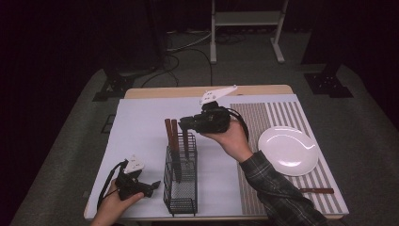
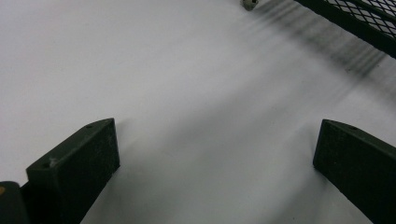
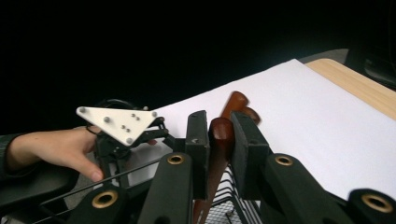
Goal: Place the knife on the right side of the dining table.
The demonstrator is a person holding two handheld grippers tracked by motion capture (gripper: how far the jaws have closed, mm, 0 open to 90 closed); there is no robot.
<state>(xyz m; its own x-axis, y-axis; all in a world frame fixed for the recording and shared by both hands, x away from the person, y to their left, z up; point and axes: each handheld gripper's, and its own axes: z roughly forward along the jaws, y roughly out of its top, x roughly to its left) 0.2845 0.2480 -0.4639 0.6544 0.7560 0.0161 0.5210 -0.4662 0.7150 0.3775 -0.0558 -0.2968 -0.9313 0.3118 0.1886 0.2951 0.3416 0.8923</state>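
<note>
1. Wooden-handled utensil [image 3: 219, 140] stands upright in the wire caddy [image 1: 181, 188], far compartment, handle end up. Right gripper [image 1: 187, 123] has its jaws clamped on that handle near the top; the right gripper view shows both pads pressing the wood.
2. Two more wooden handles [image 1: 171, 134] stand just beside it in the caddy, on the left gripper's side. Blade ends are hidden in the mesh.
3. Step in hand looks like pulling the utensil out. Lift straight up along its axis; a tilt would likely drag it against the neighbours or the mesh and rock the caddy.
4. Left gripper [image 1: 153, 186] rests on the white mat [image 1: 141, 127] just beside the caddy's near end, jaws wide apart with nothing between them. It could brace the caddy if it lifts.
5. White plate [image 1: 288, 150] sits on the striped placemat [image 1: 277, 117], well apart from the caddy on the right gripper's side.
6. Another wooden-handled piece [image 1: 316, 190] lies flat on the placemat, nearer the person than the plate.
7. Path from caddy to plate looks free; only the right forearm crosses it.
</note>
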